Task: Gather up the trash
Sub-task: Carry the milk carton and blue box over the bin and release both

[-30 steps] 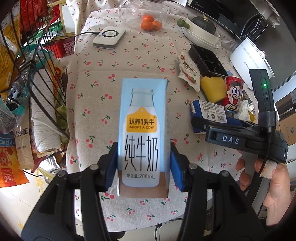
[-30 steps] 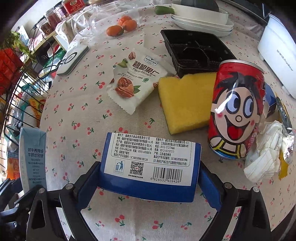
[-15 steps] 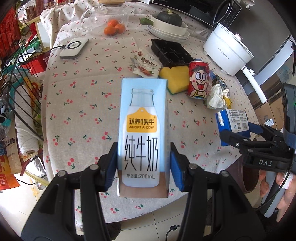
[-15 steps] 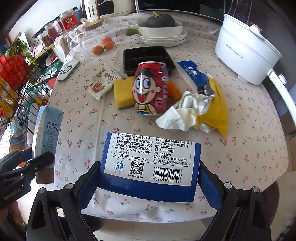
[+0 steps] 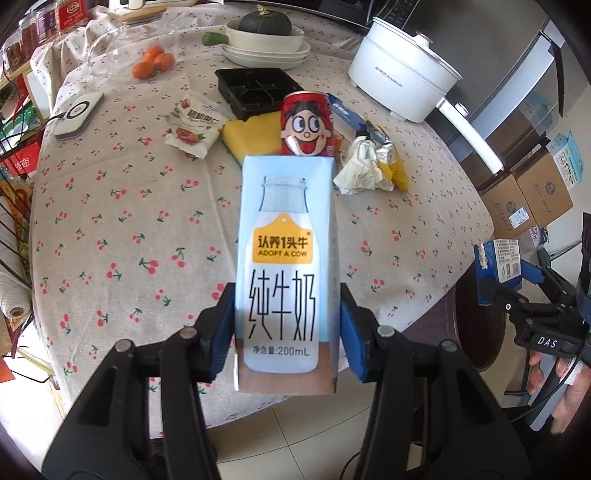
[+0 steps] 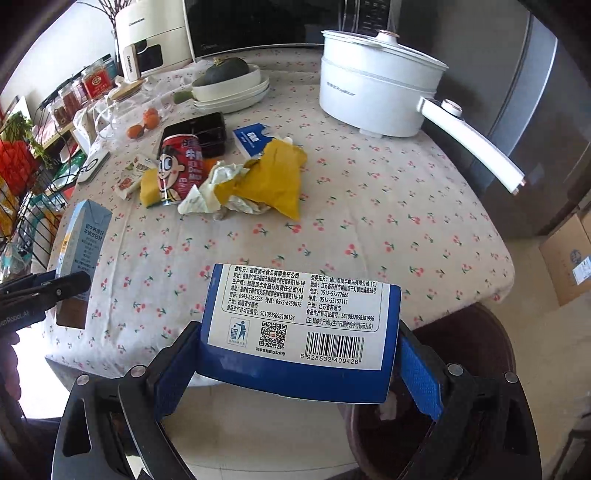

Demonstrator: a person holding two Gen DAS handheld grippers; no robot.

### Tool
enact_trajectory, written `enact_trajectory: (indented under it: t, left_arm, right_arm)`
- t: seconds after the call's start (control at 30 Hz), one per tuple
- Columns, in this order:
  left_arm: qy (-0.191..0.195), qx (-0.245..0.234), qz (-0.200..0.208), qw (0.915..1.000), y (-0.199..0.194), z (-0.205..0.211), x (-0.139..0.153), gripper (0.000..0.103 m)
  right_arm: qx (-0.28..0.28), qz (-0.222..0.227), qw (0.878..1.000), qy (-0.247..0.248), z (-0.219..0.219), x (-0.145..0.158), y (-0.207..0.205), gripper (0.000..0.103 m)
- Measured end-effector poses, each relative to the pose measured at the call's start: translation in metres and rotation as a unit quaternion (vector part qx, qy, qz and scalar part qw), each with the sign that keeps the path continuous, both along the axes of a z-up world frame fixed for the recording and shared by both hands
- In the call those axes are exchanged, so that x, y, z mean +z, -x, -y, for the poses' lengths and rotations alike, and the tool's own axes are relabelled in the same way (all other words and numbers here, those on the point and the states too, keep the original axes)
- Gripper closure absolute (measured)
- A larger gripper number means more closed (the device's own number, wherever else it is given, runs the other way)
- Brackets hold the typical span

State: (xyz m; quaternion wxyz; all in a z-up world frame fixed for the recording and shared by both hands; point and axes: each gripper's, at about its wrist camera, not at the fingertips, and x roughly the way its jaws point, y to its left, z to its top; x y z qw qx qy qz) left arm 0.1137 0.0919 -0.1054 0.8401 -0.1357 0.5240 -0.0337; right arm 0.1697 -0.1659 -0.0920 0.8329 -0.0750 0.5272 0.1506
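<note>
Round worktop (image 6: 369, 221) under cherry-print cloth, daylight bright from the left. Pale tile floor (image 6: 258, 424) below. Wire rack (image 5: 14, 229) crowded with packets on the left. Dark steel fridge (image 6: 546, 122) at right, cardboard boxes (image 5: 528, 195) stacked at its foot. Microwave (image 6: 266, 26) against back wall.

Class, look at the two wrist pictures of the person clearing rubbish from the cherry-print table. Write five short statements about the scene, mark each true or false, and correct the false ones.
1. The left gripper holds a milk carton. True.
2. The right gripper is empty. False: it grips a blue box.
3. The red can lies on its side. False: it stands upright.
4. A dark green squash sits in a white bowl. True.
5. The white pot has no lid. False: its lid is on.
</note>
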Motion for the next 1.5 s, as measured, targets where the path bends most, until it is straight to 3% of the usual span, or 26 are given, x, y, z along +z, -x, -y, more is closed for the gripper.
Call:
enact_trajectory:
  t: [0.33,0.7,1.03,1.5]
  left_arm:
    - [0.013,-0.080,0.015,0.9966,-0.014,0.092,0.001,0.050]
    - [0.028,-0.168,0.018,0.9852,-0.022,0.199,-0.016,0.050]
    - [0.034,-0.219,0.016,0.9749,-0.027,0.250,-0.032,0.050]
    - [0.038,-0.256,0.025,0.9655,-0.028,0.273,-0.036,0.048]
  right_arm:
    - [-0.077,-0.003,0.997,-0.003,0.108,-0.007,0.017,0.004]
    - [-0.160,-0.026,0.987,0.007,0.211,-0.033,0.037,0.004]
    - [-0.167,-0.026,0.986,0.002,0.226,-0.035,0.039,0.000]
    - [-0.182,-0.026,0.983,0.006,0.236,-0.035,0.041,0.000]
